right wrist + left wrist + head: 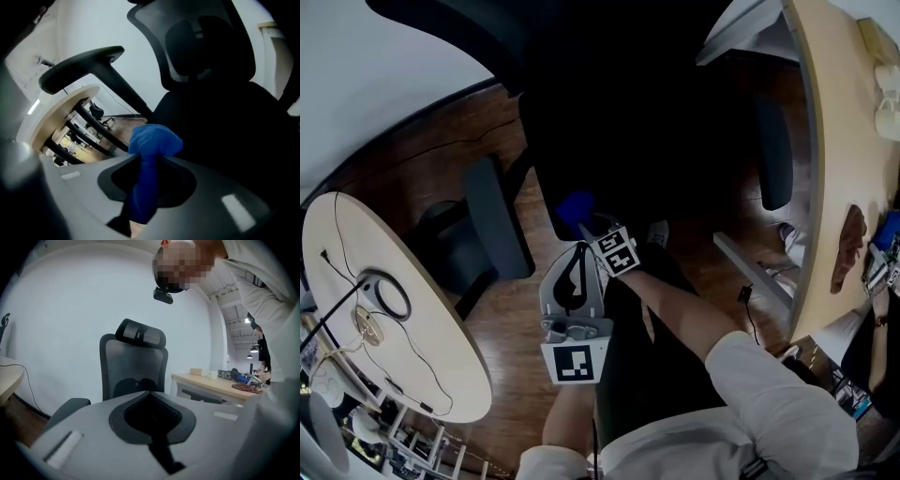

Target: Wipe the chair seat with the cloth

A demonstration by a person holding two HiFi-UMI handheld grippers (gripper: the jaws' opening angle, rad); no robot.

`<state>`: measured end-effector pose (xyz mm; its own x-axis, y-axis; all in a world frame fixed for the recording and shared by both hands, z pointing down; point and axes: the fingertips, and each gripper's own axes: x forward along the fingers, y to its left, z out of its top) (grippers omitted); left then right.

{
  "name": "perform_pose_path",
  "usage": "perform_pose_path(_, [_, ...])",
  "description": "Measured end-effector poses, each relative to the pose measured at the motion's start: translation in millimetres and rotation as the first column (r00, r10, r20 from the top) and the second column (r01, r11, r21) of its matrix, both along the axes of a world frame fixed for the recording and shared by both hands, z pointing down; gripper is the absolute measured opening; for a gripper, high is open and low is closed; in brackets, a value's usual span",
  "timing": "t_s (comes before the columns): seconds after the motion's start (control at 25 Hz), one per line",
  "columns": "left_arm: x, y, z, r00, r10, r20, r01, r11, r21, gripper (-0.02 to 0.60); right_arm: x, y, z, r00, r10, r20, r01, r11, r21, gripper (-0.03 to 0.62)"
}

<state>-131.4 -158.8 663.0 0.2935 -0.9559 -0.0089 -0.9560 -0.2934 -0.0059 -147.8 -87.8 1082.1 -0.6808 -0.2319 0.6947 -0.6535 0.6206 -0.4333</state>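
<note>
Right gripper [149, 157]: jaws clenched on the blue cloth [153, 139]. A strip of it runs back between them and a bunched wad sticks out past the tips. A bare forearm [684, 314] in a light sleeve is behind this gripper.

Left gripper [150, 393]: jaws pressed together with nothing between them. It is held just beside the right one and nearer the person, over the wood floor [516, 319], aimed at the chair.

Head view: the cloth wad sits at the near left corner of the black seat [656, 131]. Whether it touches the seat cannot be told.

Armrests [497, 220] flank the seat. Beyond it the mesh backrest [133, 366] and headrest [140, 333] stand upright against a white wall.

An oval table [431, 319] with cables is at the left. A long table [834, 112] at the right carries mugs [213, 374].
</note>
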Motion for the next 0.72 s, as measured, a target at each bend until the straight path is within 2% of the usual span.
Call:
perform_pose_path(0.12, [-1, 0, 0, 1.000, -0.011, -0.011, 0.011, 1.000, -0.005, 0.000, 61, -15, 10, 0.998, 0.050, -0.049, -0.048, 0.998, 0.042, 0.092])
perform_pose_path(0.24, [11, -5, -8, 1.000, 0.005, -0.026, -0.005, 1.000, 0.004, 0.000, 158, -36, 7, 0.988, 0.112, -0.110, -0.101, 0.990, 0.094, 0.092])
perform_pose_path(0.4, [31, -9, -18, 0.999, 0.043, -0.009, -0.043, 0.999, 0.019, 0.000, 288, -47, 8, 0.947, 0.225, -0.227, -0.205, 0.973, 0.110, 0.092])
perform_pose_path(0.48, [40, -10, -24, 0.999, 0.049, -0.004, -0.049, 0.998, 0.033, 0.000, 327, -46, 9, 0.934, 0.249, -0.257, -0.226, 0.967, 0.115, 0.092])
perform_pose_path(0.56, [47, -7, -27, 0.998, 0.056, 0.015, -0.057, 0.998, 0.028, 0.000, 337, -46, 4, 0.931, 0.262, -0.253, -0.237, 0.964, 0.123, 0.092])
perform_pose_path(0.6, [49, -2, -20, 0.997, 0.064, 0.041, -0.063, 0.998, -0.030, 0.000, 332, -49, -2, 0.932, 0.271, -0.239, -0.246, 0.960, 0.131, 0.091])
perform_pose_path(0.64, [49, 4, -5, 0.994, 0.076, 0.075, -0.064, 0.988, -0.141, 0.000, 323, -53, -12, 0.935, 0.280, -0.218, -0.253, 0.957, 0.141, 0.091])
perform_pose_path(0.68, [48, 11, 13, 0.990, 0.089, 0.108, -0.057, 0.961, -0.272, 0.000, 310, -58, -25, 0.940, 0.283, -0.192, -0.257, 0.955, 0.151, 0.091])
perform_pose_path(0.72, [47, 17, 24, 0.988, 0.095, 0.125, -0.042, 0.928, -0.369, 0.000, 295, -61, -43, 0.945, 0.281, -0.165, -0.256, 0.953, 0.160, 0.091])
